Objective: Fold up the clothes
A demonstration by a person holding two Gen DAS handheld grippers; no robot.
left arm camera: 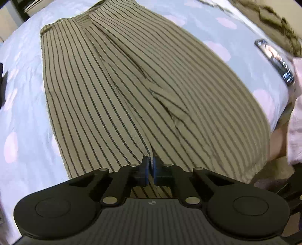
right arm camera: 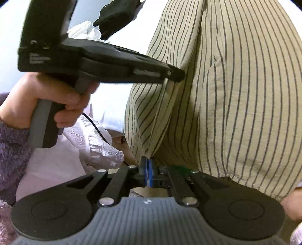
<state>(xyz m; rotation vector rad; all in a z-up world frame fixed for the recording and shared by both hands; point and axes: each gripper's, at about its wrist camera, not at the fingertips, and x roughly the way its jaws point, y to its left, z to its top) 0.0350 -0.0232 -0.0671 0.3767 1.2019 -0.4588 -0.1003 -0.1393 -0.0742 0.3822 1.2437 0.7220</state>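
Observation:
A beige garment with thin dark stripes (left arm camera: 132,90) lies spread over a pale blue bedsheet with pink dots (left arm camera: 22,94). Its near edge is gathered into a crease that runs straight into my left gripper (left arm camera: 150,166), which is shut on the cloth. In the right wrist view the same striped garment (right arm camera: 236,94) hangs lifted and bulging. My right gripper (right arm camera: 149,166) is shut on its lower corner. A hand in a purple fuzzy sleeve (right arm camera: 11,150) holds the left gripper (right arm camera: 175,75), whose tip pinches the garment's left edge.
A phone (left arm camera: 273,62) lies on the sheet at the right, with a brown blanket (left arm camera: 279,24) behind it. Pink embossed cloth (right arm camera: 98,147) and a black cable (right arm camera: 98,130) sit near the bed's edge. A black item (right arm camera: 117,15) and white cloth (right arm camera: 83,30) lie farther back.

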